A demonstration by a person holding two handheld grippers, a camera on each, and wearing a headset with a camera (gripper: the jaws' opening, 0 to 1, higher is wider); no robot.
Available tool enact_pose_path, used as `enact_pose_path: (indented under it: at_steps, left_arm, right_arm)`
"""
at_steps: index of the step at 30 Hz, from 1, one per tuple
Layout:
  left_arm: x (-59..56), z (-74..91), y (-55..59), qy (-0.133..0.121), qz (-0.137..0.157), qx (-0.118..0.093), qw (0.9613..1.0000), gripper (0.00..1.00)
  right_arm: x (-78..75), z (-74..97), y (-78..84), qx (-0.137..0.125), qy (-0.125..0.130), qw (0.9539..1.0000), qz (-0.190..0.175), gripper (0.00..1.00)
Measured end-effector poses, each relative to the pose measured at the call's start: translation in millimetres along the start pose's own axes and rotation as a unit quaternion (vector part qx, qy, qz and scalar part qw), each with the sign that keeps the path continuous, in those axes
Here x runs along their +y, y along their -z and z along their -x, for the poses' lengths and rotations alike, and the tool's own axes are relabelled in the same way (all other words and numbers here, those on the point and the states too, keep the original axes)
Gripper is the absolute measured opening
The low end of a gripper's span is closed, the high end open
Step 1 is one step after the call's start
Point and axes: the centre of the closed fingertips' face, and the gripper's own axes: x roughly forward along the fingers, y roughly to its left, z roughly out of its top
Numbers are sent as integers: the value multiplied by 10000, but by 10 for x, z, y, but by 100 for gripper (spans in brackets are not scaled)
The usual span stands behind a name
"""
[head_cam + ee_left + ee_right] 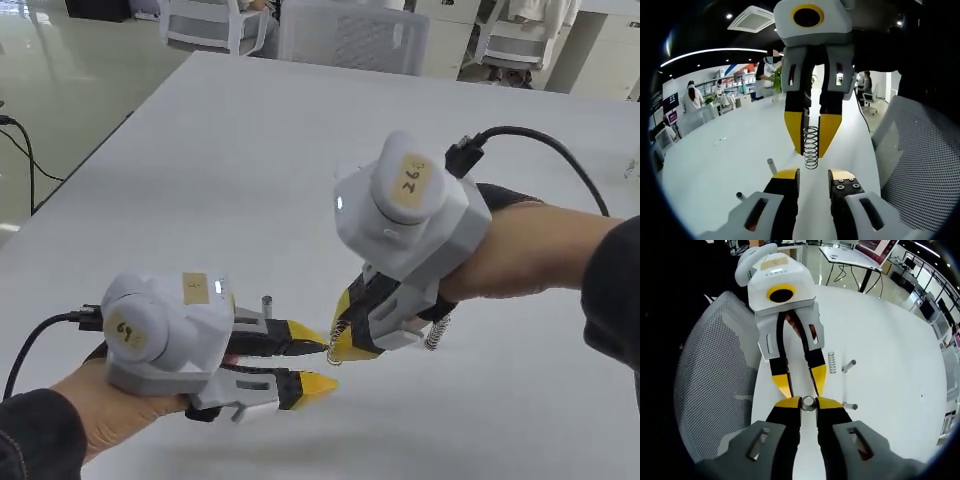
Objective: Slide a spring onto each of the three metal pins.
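The right gripper [345, 345] is clamped across the spring [811, 147], judged light and easily crushed (hold the side coils gently, one end free); the left gripper [318, 360] stands with jaws apart.

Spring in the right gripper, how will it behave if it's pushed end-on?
The spring is a thin, open wire coil, so it would likely compress or buckle sideways. The right gripper pinches it with one end free, so that end probably wobbles.
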Motion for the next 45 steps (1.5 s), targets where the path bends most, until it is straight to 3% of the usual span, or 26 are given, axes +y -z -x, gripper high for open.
enact_pose_path:
  at_steps: [19,34,45]
  left_arm:
    - [165,226,157,-459,403,-62,9981,45]
    - [302,443,227,-845,574,-123,9947,52]
    - [318,498,265,-946,639,-117,9934,55]
  right_arm:
    - [-194,51,113,31,179,9997,-155,13]
    - [-375,52,201,111,337,9992,-205,13]
    - [-633,34,276,88,625,9974,-358,13]
